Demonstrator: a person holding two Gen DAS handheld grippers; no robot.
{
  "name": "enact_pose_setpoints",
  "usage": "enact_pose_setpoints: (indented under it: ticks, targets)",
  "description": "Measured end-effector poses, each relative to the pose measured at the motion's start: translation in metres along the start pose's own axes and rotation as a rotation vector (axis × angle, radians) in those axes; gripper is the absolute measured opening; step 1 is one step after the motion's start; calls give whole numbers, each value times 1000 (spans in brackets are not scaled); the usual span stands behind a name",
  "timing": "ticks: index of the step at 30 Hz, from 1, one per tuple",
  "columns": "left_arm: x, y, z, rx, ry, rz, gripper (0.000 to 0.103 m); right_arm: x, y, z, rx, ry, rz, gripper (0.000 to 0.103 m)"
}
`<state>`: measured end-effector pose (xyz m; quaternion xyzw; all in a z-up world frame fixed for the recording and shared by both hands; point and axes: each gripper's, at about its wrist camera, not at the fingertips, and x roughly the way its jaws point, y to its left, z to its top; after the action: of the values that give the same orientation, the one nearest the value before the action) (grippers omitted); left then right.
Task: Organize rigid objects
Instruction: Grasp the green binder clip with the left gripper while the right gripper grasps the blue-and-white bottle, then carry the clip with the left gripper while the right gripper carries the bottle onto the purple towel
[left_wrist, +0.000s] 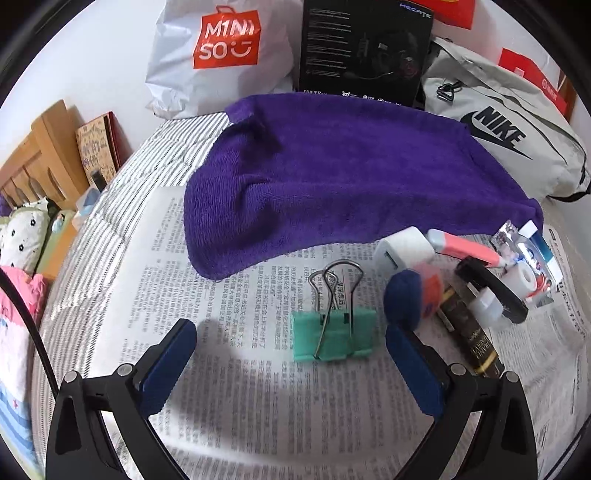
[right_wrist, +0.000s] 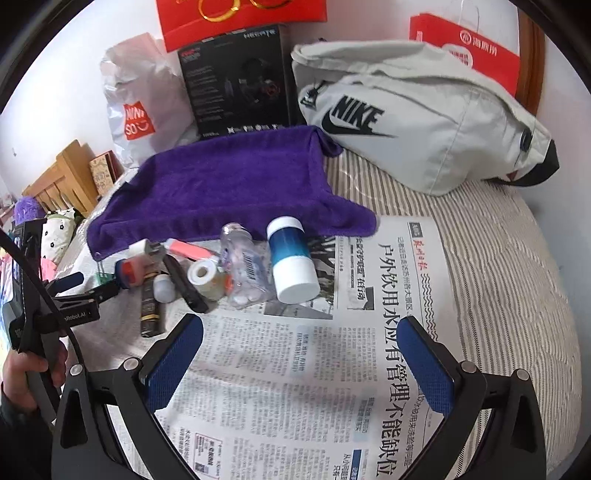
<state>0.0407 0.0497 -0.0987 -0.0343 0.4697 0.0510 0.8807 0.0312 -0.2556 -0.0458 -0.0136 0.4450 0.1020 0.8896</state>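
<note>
Both my jaws stand wide with nothing between them. My left gripper (left_wrist: 291, 345) hovers low over the newspaper (left_wrist: 236, 369) spread on the striped bed (left_wrist: 122, 206), and the green binder clip (left_wrist: 332, 338) lies flat on the paper just ahead of the gap, nearer my right-hand pad, its wire handles pointing away from me. No pad touches it.

Just beyond the clip, to its right, is a crowded cluster: a white adapter block (left_wrist: 404, 249), a blue and orange eraser-like piece (left_wrist: 415, 295), a dark tube with gold lettering (left_wrist: 469, 339), a black clip-shaped bar (left_wrist: 491, 291) and a pink-handled tool (left_wrist: 465, 247). Several of these touch or overlap.

My right gripper (right_wrist: 301, 349) is held above bare newspaper (right_wrist: 295, 369), well short of the same cluster. From this side I see a white-and-blue bottle (right_wrist: 291, 258) lying tilted with its cap towards me, a clear plastic blister pack (right_wrist: 243, 269) against it, and a roll of white tape (right_wrist: 203, 275) beside that.

A purple towel (left_wrist: 332, 177) lies flat behind everything, its near edge just touching the pile. Against the wall behind it stand a white Miniso bag (left_wrist: 218, 55), a black headset box (left_wrist: 365, 51) and a grey Nike bag (right_wrist: 413, 125).

A hand (right_wrist: 22, 376) grips the handle of the left gripper at the left edge of the right wrist view.
</note>
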Motion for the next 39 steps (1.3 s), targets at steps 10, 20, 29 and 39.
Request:
enact_pose_setpoints:
  ticks: [10,20,29,39]
  targets:
    - [-1,-3,-2,36,-37,-5,78,26,-8,13,2,34,-7,103]
    - [-7,-5,-4,86,-56,-59,40,61,-3,45,-41,41,16,98]
    - [-7,0,-2,70,-38,-96,39,97,3,52,-98,116,46,71]
    - [-4,-8,-1,114,-32,-71,40,104,9,53,-167,134,52,36]
